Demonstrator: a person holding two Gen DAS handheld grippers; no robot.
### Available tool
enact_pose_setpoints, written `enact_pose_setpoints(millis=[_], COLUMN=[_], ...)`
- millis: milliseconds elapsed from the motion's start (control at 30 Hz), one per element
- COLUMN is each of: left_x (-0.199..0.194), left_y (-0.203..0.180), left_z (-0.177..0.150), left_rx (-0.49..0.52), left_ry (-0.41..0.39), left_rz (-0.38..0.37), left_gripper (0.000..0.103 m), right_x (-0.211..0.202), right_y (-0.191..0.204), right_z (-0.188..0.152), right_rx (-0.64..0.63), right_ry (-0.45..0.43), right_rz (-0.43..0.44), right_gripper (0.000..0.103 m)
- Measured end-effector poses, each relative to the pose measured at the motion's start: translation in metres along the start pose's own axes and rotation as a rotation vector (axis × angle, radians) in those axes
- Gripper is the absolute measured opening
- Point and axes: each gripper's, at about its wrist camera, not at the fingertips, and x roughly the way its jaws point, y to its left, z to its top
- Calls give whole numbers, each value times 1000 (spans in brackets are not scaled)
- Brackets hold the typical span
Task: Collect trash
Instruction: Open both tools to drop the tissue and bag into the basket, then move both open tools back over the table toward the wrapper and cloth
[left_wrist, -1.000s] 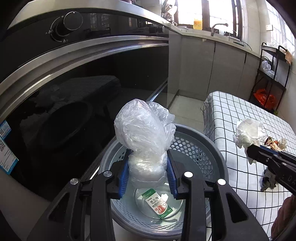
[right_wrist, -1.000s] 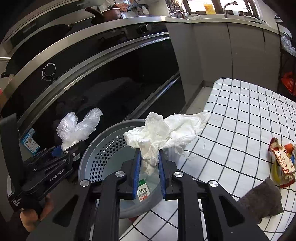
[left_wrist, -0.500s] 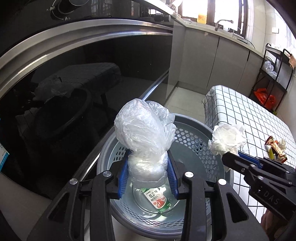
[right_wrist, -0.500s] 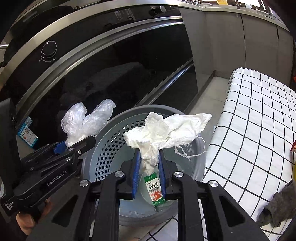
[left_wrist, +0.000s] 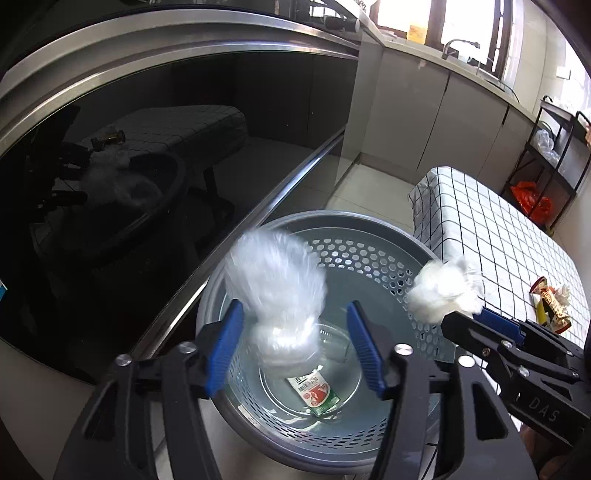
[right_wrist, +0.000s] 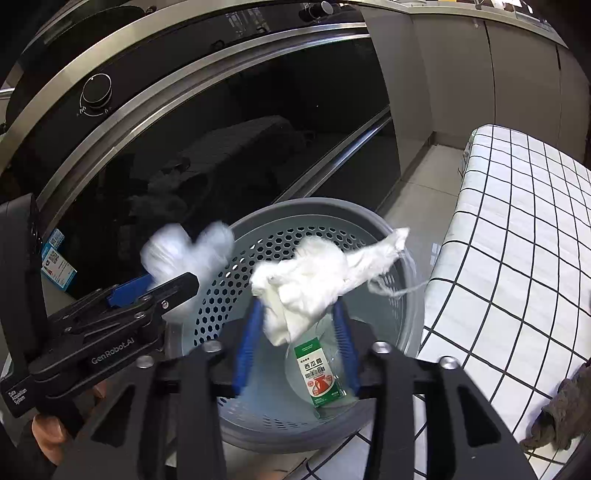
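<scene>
At the far left of both views a dark glass oven door (left_wrist: 122, 177) with steel trim fills the frame, a round knob (right_wrist: 96, 88) showing at the upper left of the right wrist view. Low in the centre stands a grey perforated basket (left_wrist: 369, 254), with a small green-and-white box (right_wrist: 318, 369) lying on its floor. In the left wrist view the left gripper (left_wrist: 295, 350) is over the basket, its blue-padded jaws opening; a crumpled clear plastic bag (left_wrist: 275, 291), blurred, lies between them, against the left pad and clear of the right one. To its right, the right gripper (left_wrist: 463, 319) reaches in from the lower right edge with a wad of white tissue (left_wrist: 445, 291) at its tip. In the right wrist view that gripper's jaws are likewise opening, the tissue (right_wrist: 314, 280) blurred between the pads above the basket; whether it touches either pad cannot be told. On the right side a checked tablecloth (right_wrist: 517, 229) covers a table just beside the basket; a snack wrapper (left_wrist: 550, 302) lies on it, and a grey rag (right_wrist: 565, 410) sits at the lower right edge.
</scene>
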Motion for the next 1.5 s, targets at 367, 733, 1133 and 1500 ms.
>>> enact_pose_setpoints(millis=[367, 733, 1133, 1500], left_x=[-1, -7, -21, -38], left_y=[-1, -8, -48, -97], left_z=[0, -2, -7, -21], left_rx=[-1, 6, 78, 131], left_ry=[-6, -24, -71, -92], left_rz=[-4, -8, -50, -135], left_gripper=[62, 63, 69, 76], right_x=[-3, -12, -55, -129], right_y=[2, -1, -25, -82], right_z=[-5, -13, -26, -58], right_rx=[3, 1, 19, 115], right_ry=[-3, -15, -79, -171], right_rz=[0, -21, -83, -191], right_gripper=[47, 48, 63, 67])
